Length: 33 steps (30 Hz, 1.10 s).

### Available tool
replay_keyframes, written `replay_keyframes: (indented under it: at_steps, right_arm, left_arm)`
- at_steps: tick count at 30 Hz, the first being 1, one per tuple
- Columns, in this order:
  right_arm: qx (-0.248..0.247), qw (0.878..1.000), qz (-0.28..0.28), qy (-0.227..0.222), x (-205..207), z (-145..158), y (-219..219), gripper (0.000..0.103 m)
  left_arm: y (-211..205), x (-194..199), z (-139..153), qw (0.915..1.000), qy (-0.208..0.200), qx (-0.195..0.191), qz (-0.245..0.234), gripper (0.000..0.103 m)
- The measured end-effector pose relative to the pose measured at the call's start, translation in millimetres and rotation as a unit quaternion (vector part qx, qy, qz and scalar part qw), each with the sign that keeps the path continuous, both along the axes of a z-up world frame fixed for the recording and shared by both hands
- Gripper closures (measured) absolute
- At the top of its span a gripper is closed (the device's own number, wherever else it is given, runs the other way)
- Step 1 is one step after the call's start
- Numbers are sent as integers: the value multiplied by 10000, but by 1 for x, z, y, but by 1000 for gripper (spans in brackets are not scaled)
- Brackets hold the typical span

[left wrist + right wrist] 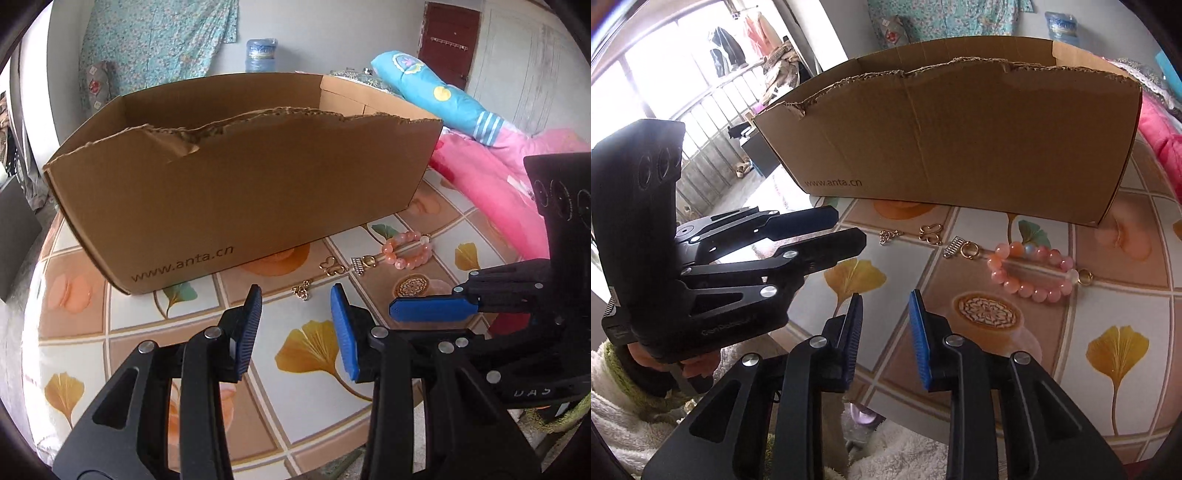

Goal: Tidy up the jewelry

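Left wrist view gives us the left claw [295, 306] parted over the tabletop [140, 317], gripping nothing. Just in front of the cardboard box [236, 184] lie small gold charms [334, 266] and, to their right, a pink bead bracelet [408, 250]. Our right claw [884, 314] is likewise parted and empty, short of the box.

"www.anta.cn" is printed in dark letters low on the near wall of the cardboard box [236, 192]. Faint embossed lettering on the gripper bodies cannot be read.
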State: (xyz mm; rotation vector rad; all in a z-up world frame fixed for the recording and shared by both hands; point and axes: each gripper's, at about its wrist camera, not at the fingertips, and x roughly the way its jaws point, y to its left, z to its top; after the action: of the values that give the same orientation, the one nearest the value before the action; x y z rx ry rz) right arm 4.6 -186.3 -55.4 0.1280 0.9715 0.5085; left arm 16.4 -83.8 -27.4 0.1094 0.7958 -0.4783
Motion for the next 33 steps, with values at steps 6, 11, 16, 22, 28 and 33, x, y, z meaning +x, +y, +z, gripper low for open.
replay_keyframes:
  at_steps: [6, 11, 16, 22, 28, 33]
  right_arm:
    - [199, 9997, -87, 63, 1, -8, -13, 77]
    - [383, 9992, -87, 92, 2, -12, -20, 77]
    - [529, 9985, -78, 104, 3, -15, -26, 77]
    - [675, 9976, -115, 115, 1, -18, -29, 77]
    - [661, 9977, -135, 108, -1, -15, -33, 77]
    - [588, 9980, -172, 125, -3, -13, -36, 77]
  left_arm:
    - [-15, 10, -10, 9991, 56, 402, -150, 79]
    - [-22, 12, -12, 9972, 42, 695, -263, 85]
    - [-29, 14, -12, 9956, -9, 839, -412, 99]
    - [-31, 15, -11, 9952, -5, 876, -434, 102]
    - [-15, 10, 4, 9986, 14, 456, -260, 103]
    - [0, 1, 14, 9993, -90, 353, -9, 102]
